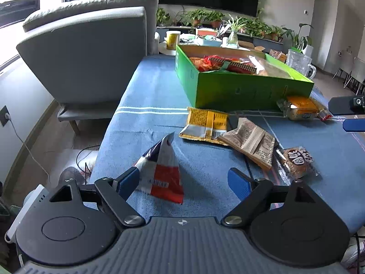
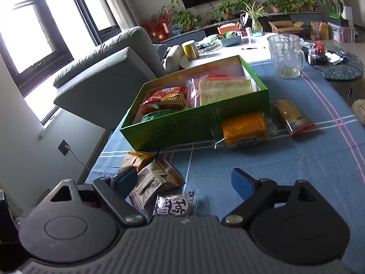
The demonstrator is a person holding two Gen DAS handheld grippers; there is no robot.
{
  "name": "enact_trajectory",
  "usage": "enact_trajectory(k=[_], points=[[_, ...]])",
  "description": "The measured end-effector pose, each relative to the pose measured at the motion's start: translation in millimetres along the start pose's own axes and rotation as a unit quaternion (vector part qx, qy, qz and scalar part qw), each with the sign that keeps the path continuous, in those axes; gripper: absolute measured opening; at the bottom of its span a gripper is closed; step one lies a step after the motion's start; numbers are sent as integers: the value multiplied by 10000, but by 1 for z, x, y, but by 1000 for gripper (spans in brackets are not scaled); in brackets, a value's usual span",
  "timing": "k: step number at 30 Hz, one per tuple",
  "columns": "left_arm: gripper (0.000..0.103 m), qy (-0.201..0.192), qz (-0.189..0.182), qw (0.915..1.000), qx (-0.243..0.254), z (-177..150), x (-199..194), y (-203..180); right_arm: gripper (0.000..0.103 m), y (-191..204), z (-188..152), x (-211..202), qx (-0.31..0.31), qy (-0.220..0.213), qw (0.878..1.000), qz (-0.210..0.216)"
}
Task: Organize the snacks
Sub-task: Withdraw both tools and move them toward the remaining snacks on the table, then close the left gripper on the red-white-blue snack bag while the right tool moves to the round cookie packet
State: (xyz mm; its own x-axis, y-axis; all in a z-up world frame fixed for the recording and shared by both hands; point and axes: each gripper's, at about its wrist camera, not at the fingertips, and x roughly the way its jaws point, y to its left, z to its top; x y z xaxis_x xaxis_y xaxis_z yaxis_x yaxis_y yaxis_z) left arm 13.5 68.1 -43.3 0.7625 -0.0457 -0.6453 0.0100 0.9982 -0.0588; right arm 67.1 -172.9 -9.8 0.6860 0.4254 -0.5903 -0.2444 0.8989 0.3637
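Here the red-white-blue snack packet (image 1: 163, 171) is found between the left gripper (image 1: 183, 181)'s wide, empty fingers, tip pointing ahead; the right gripper (image 2: 186, 182) is spread too.

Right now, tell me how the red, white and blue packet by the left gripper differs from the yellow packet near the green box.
The red, white and blue packet stands up in a peak; the yellow packet lies flat. The first sits between the open left gripper fingers, its edge against one finger; the yellow one lies farther off, just in front of the green box. The yellow one touches a brown packet; the first stands alone. Both rest on the blue tablecloth, outside the box.
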Motion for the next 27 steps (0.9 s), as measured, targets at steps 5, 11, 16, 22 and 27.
enact_trajectory(k=[5,11,16,22,27], points=[[83,-84,10,9998,-167,2,-3,5,95,-2,-2,3,29,60,10000,-12],[83,-107,226,9997,-87,7,3,13,95,-5,-2,3,87,87,9999,-16],[82,132,285,9995,-61,5,25,17,95,-4,-5,6,75,185,9998,-9],[54,-15,163,9997,200,1,24,6,95,-3,-4,7,23,215,9998,-41],[53,22,-109,9997,235,0,19,-4,95,-3,-6,10,39,278,9996,-32]])
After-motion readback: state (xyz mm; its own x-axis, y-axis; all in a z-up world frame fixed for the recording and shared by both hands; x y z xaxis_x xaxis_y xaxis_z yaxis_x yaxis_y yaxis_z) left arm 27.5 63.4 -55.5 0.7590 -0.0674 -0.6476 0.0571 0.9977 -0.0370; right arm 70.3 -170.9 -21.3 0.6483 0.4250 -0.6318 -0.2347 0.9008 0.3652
